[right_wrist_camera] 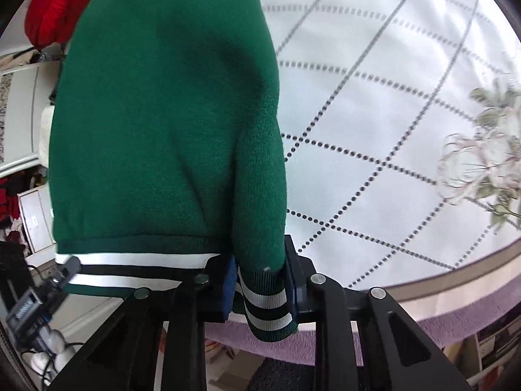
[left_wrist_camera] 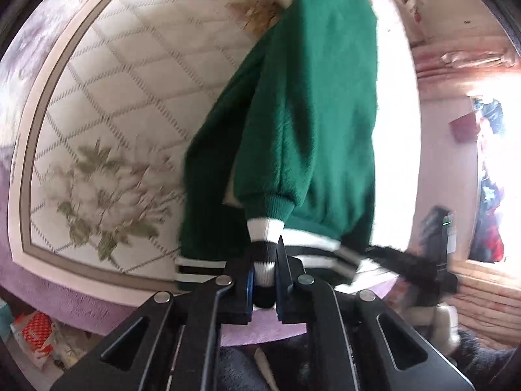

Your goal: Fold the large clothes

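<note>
On a quilted bed (left_wrist_camera: 107, 75), both the left gripper (left_wrist_camera: 264, 262) and right gripper (right_wrist_camera: 259, 268) clamp striped cuffs of a green jacket (left_wrist_camera: 309, 123); the sleeves likely need folding inward next.

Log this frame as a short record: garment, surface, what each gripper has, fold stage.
garment: green fleece jacket with striped cuffs and hem
surface: quilted floral bedspread
left gripper: shut on a striped cuff
right gripper: shut on the other striped cuff
fold stage: sleeves lie along the body, jacket still full length
</note>
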Tool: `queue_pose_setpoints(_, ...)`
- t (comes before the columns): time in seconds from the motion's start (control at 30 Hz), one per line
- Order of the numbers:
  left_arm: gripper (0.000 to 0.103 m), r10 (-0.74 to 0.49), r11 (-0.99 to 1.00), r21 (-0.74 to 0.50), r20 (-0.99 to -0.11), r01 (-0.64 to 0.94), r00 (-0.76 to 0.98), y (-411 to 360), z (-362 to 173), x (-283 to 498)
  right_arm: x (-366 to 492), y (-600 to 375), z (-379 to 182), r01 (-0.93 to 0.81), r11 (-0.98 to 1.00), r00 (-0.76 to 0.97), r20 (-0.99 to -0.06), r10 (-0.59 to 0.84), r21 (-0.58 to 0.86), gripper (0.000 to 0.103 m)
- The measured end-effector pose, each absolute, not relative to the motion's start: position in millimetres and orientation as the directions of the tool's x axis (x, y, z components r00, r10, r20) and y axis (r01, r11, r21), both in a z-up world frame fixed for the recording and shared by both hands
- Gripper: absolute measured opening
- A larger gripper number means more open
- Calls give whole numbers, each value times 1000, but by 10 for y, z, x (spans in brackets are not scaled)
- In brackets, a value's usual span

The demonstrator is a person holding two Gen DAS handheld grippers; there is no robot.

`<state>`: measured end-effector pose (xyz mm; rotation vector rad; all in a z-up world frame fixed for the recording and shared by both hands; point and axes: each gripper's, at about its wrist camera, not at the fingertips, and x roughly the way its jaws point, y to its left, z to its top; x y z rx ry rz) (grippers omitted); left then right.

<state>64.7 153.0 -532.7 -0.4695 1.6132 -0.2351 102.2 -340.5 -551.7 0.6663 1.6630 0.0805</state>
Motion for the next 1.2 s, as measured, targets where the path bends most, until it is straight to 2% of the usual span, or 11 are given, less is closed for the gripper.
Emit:
queue_pose_setpoints(0.2, 7, -343, 931, -306, -920, -196, -191, 1733, -5902, 457, 1096, -3442, -5499, 308, 885, -141, -904, 405, 348, 29)
queue_pose_setpoints(0.43, 11, -307, 925, -257, -939, -281, -153, 2202, -5376, 414, 1324, -3533, -5507, 254, 912, -256, -887, 383, 321, 49)
queue_pose_setpoints(0.53, 14, -296, 914, -250, -950, -319, -105, 2415, -5119, 483, 1153, -3513, -5489, 141, 954, -292, -910, 294, 263, 49)
queue_pose_setpoints(0.7, 60, -440, 854, -385, -893, -349, -91, 2036, -5299, 847, 1001, -3642, -5340, -16, 985, -314, -936, 160, 173, 49)
queue_pose_setpoints(0.83, 60, -507, 841, -444, -846, -309, -165, 1551, -5746, 1131, 1010, -3686, -5397, 95, 947, -306, -897, 320, 306, 57)
queue_pose_setpoints(0.93, 59, -419, 896, -384, -897, -221, -141, 1318, -5888, 1242, 1059, -3633, -5525, 183, 914, -253, -882, 399, 361, 72)
queue_pose_setpoints(0.97, 50, -387, 914, -361, -913, -185, -128, 1231, -5903, 1263, 1088, -3645, -5605, 225, 899, -245, -871, 425, 376, 72)
queue_pose_setpoints(1.0, 29, -365, 925, -346, -925, -158, -108, 1168, -5885, 1274, 1019, -3546, -5686, 262, 884, -244, -860, 448, 387, 72)
queue_pose_setpoints(1.07, 19, -348, 932, -338, -935, -130, -64, 1129, -5730, 1248, 1027, -3540, -5843, 338, 853, -235, -842, 486, 398, 71)
queue_pose_setpoints(1.1, 17, -358, 928, -349, -933, -132, -49, 1130, -5646, 1227, 1007, -3580, -5822, 347, 856, -227, -851, 474, 384, 54)
queue_pose_setpoints(1.2, 14, -449, 880, -448, -893, -157, 35, 1192, -5031, 1053, 948, -3686, -5770, 392, 855, -170, -887, 429, 338, 27)
